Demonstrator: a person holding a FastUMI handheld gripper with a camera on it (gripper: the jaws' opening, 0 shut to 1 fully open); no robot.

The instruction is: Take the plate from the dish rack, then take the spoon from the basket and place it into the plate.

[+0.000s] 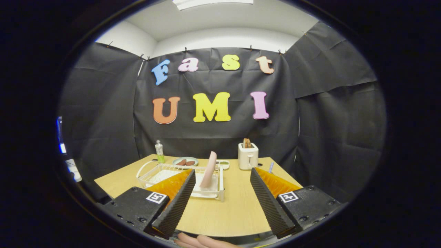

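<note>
While the gripper [220, 201] is held above the near part of a light wooden table [237, 210], its two fingers are seen spread wide apart, with nothing gripped between them. A pink plate [208, 169] is stood on edge in a white wire dish rack [148, 169], which is placed just ahead of the left finger and partly covered by it. The plate is seen beyond the fingers, slightly nearer the left one. Behind the rack, a small green dish [185, 161] holding brown pieces and a clear bottle [159, 151] of greenish liquid are set near the far edge. To the right of these, a white toaster [248, 156] with bread in its slots is placed. A striped stick-like item [271, 167] is glimpsed behind the right finger; what it is cannot be told. Fingers of a person's hand [203, 241] are seen below the gripper.
</note>
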